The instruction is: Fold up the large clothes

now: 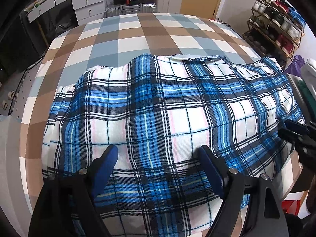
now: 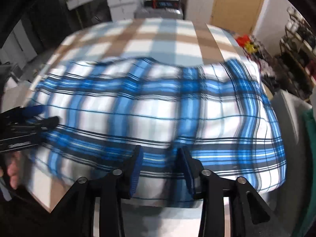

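A big blue and white checked cloth (image 1: 164, 106) lay folded on a table with a brown, grey and white checked cover (image 1: 126, 33); it sat at the near edge of the table and reached almost from the left side to the right side; the far half of the cover was bare. The left gripper (image 1: 160, 154) was over the near edge of the cloth with its blue fingers (image 1: 107, 164) spread wide; cloth showed between them, but the pads were not pinching it. The right gripper (image 2: 161, 158) was over the near edge too, closer to the right corner; its jaws were partly apart and gripped nothing; that view was blurry. A hand (image 2: 11, 171) held the left gripper's handle. A shoe rack (image 1: 276, 17) stood past the table's right side.
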A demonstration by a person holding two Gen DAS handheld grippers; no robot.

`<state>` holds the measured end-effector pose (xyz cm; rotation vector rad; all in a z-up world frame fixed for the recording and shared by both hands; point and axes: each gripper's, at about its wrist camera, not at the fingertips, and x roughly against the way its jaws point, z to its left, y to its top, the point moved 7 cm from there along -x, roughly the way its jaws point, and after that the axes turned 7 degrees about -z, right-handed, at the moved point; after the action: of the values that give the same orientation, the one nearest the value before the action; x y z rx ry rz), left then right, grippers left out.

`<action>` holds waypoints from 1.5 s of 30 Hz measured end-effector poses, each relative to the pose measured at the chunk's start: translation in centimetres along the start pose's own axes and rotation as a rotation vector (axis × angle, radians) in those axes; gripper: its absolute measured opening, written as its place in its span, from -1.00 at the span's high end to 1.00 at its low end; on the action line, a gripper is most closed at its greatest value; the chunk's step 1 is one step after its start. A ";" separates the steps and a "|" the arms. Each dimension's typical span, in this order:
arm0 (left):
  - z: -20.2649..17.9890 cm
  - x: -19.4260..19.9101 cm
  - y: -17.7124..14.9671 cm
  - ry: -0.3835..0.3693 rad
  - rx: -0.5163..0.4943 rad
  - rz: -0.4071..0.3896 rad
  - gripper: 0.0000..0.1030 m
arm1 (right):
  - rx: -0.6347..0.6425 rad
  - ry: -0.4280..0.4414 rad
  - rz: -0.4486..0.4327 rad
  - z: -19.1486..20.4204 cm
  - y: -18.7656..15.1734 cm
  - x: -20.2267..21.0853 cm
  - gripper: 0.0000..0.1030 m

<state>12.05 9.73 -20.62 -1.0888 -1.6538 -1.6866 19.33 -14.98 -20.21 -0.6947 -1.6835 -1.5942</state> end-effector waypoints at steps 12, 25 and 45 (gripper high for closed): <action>-0.3 0.1 -0.3 -0.001 -0.027 -0.014 -0.58 | 0.148 0.046 -0.074 8.7 -2.8 -1.9 0.26; -0.4 0.1 -0.3 0.017 -0.037 -0.006 -0.59 | -0.255 0.371 -0.086 5.5 -3.4 1.8 0.23; -14.6 -0.4 2.2 -0.244 -0.126 -0.030 -0.59 | -0.940 0.333 -0.098 -14.9 -7.1 0.7 -0.69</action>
<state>11.46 -4.93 -18.64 -1.3837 -1.7359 -1.7539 15.24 -30.53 -24.13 -0.7177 -0.6747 -2.4151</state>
